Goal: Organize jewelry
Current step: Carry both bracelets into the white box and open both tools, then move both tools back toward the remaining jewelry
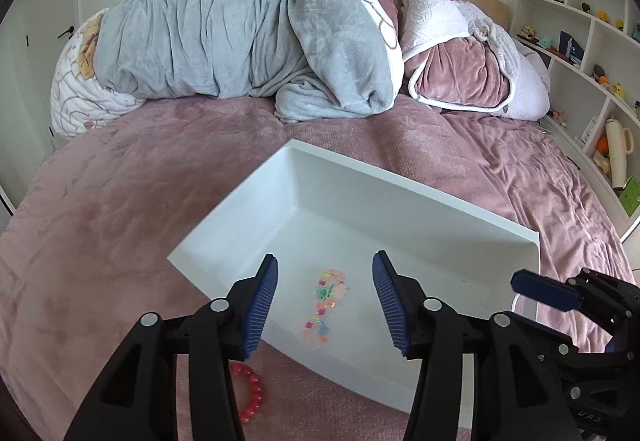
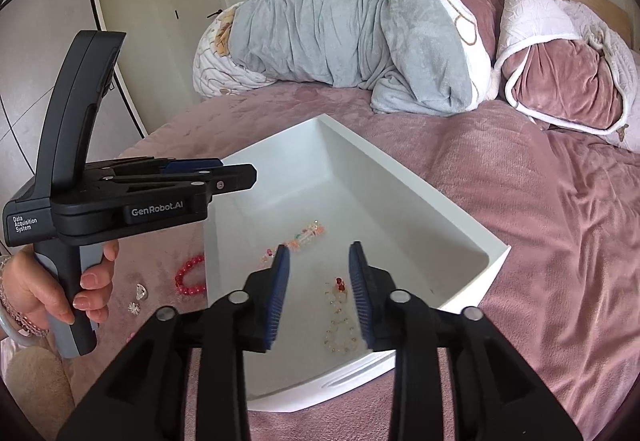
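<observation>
A white open box (image 1: 420,201) (image 2: 400,177) lies on the pink bed. A pastel bead bracelet (image 1: 326,311) (image 2: 304,235) lies on its floor. A clear bead piece with a red charm (image 2: 340,321) lies near the box's front wall. A red bead bracelet (image 1: 252,391) (image 2: 190,277) lies on the blanket left of the box. My left gripper (image 1: 325,301) is open and empty above the pastel bracelet. My right gripper (image 2: 318,293) is open and empty above the clear bead piece.
Two small clear trinkets (image 2: 138,299) lie on the blanket left of the red bracelet. Grey and pink rolled blankets (image 1: 240,37) fill the far bed. Shelves with toys (image 1: 580,41) stand at the right. A hand holds the left gripper's handle (image 2: 68,281).
</observation>
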Available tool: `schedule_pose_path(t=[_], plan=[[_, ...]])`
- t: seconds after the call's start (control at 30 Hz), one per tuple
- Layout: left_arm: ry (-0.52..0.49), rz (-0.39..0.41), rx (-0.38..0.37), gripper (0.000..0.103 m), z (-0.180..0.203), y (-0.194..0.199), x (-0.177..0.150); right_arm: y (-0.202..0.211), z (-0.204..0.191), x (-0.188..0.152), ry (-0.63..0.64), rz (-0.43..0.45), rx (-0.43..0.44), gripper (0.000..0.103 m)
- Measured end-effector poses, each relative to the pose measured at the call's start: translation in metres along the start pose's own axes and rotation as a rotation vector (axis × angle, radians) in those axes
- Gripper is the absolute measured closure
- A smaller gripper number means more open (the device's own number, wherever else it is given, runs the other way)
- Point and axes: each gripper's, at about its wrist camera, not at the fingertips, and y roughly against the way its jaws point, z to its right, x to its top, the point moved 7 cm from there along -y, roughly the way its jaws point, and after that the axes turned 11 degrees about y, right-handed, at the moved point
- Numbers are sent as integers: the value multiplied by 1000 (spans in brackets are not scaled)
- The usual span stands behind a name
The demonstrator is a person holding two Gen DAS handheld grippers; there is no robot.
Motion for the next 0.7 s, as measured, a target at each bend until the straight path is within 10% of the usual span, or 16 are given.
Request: schedule_pose_path(t=[0.43,0.7], plan=[[-67,170,90,12,-62,123,-5,56,-75,30,153,131,-9,42],[-24,215,171,8,-107,180,-38,78,-123,30,212,165,7,25]])
